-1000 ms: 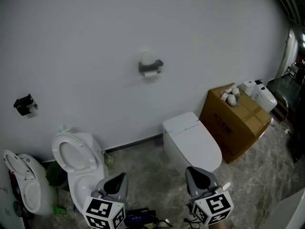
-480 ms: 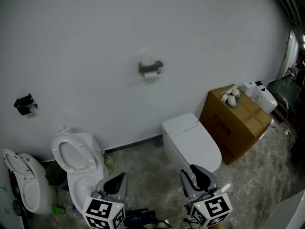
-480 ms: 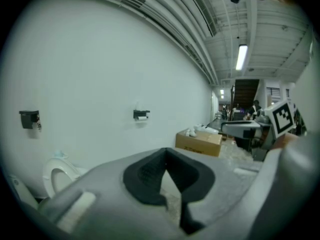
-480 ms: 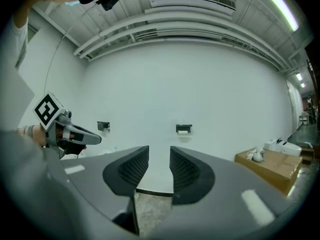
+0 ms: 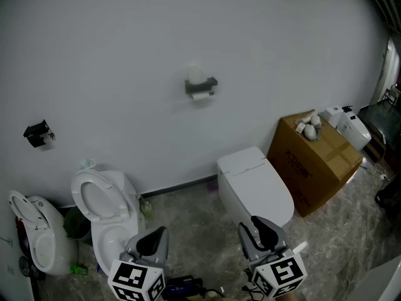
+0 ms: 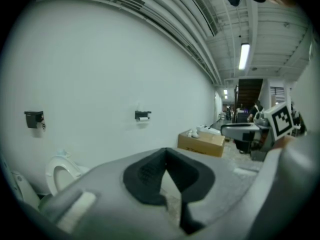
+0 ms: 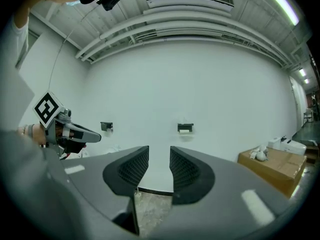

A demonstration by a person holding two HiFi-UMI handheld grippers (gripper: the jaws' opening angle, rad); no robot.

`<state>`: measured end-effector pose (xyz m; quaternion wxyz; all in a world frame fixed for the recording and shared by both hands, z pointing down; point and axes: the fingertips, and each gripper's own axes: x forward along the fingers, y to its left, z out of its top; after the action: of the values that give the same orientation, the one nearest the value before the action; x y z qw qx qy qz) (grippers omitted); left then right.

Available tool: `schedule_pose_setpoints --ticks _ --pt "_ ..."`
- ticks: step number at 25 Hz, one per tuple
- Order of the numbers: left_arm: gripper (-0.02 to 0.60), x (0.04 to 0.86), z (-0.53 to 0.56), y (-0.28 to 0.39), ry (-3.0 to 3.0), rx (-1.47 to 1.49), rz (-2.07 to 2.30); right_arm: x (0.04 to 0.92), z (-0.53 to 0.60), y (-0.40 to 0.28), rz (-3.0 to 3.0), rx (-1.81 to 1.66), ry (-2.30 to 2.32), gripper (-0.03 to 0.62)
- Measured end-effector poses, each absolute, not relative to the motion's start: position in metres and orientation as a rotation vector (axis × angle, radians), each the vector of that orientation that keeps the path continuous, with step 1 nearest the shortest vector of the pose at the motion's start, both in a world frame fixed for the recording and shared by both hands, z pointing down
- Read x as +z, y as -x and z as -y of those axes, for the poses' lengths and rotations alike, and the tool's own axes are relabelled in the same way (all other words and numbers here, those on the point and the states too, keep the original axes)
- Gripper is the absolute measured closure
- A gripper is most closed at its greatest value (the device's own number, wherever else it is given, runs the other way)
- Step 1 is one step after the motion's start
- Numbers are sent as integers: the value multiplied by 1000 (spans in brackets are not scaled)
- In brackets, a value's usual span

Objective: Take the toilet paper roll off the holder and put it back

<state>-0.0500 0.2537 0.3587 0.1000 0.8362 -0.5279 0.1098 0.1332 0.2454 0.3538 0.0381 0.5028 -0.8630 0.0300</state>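
A dark holder [image 5: 201, 84] hangs on the white wall with a white toilet paper roll [image 5: 199, 96] in it. The same holder [image 7: 185, 128] shows small and far off in the right gripper view, and the holder [image 6: 142, 115] also shows in the left gripper view. Both grippers are low in the head view, well short of the wall. My left gripper [image 5: 153, 236] is shut, its tips meeting with nothing between them [image 6: 166, 151]. My right gripper [image 5: 254, 226] is open; its jaws have just been opening, and the gap between them [image 7: 159, 151] is bare.
A second dark holder [image 5: 37, 132] is on the wall at the left. Below it stand an open toilet [image 5: 100, 199] and another toilet [image 5: 34, 240]. A closed white toilet [image 5: 254, 184] and a cardboard box [image 5: 316, 162] stand at the right on a marble-patterned floor.
The right gripper's jaws have gone from shut to open. The left gripper stays shut. The head view has shifted slightly.
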Motion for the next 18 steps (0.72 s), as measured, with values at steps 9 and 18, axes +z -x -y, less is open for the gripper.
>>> schedule_pose_setpoints --ticks 9,18 --pt "584 367 -266 33 -2441 326 1598 357 -252 -139 2698 47 -1430 476" --pt "584 376 -259 27 -2452 332 1586 365 -244 -134 2707 5 -1396 476"
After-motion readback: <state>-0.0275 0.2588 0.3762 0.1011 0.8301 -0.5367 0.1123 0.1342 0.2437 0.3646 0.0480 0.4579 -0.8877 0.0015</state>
